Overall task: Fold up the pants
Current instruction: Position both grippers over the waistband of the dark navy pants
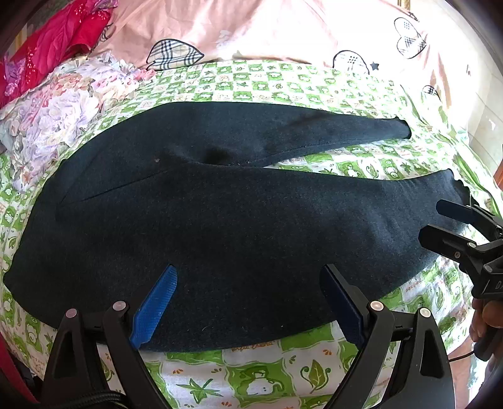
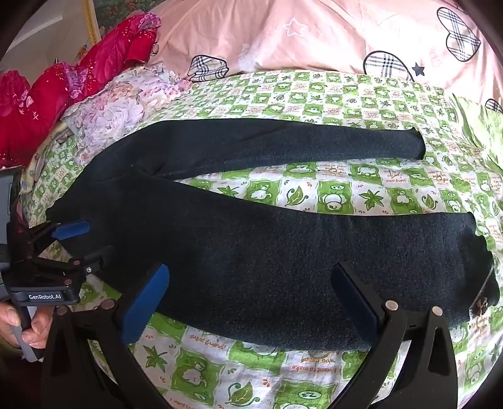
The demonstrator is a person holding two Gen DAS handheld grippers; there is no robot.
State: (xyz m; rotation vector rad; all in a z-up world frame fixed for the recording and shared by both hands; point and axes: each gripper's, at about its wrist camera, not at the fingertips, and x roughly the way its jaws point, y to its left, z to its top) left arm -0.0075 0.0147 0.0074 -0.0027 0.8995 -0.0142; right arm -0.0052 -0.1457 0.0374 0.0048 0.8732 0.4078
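Dark navy pants (image 1: 220, 220), green-checked sheet (image 1: 283, 81)

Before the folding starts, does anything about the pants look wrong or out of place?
Nothing is damaged. The dark pants lie flat on the green checked sheet, legs spread in a V. The near leg's cuff looks wavy. Both grippers' jaws are open, holding nothing.

Dark pants (image 1: 235, 220) flat on green checked sheet (image 1: 251, 371), left claw (image 1: 248, 302) wide apart above

Bare sheet (image 2: 345, 192) btwn pant legs, floral cloth (image 1: 63, 116) heaped by waistband, pink quilt (image 1: 251, 28) behind
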